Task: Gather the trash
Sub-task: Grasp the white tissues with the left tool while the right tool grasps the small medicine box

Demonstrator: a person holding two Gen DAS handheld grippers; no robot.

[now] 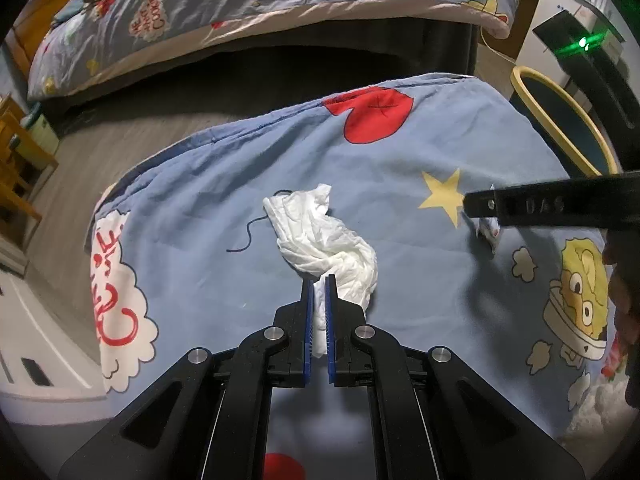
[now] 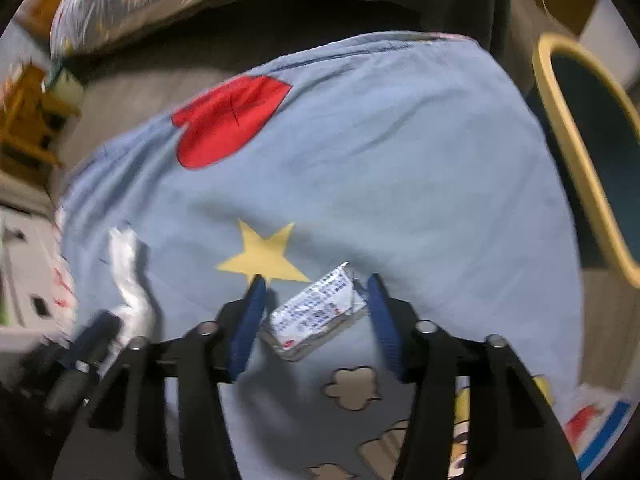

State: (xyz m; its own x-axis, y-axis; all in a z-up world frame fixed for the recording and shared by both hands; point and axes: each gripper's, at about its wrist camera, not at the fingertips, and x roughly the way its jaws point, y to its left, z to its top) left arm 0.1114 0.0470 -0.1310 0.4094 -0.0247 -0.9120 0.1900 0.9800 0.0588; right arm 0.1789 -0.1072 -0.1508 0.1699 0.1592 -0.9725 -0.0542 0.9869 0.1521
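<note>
Mid-pickup — left gripper (image 1: 319, 280) clamped on tissue (image 1: 320, 236), right gripper (image 2: 316, 284) apart around wrapper (image 2: 320, 312), low centre — likely needed closing next.

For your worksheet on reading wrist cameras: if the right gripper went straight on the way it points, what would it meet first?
The right gripper would most likely meet the small printed wrapper lying between its open jaws on the blue bedsheet; depth is unclear.
</note>
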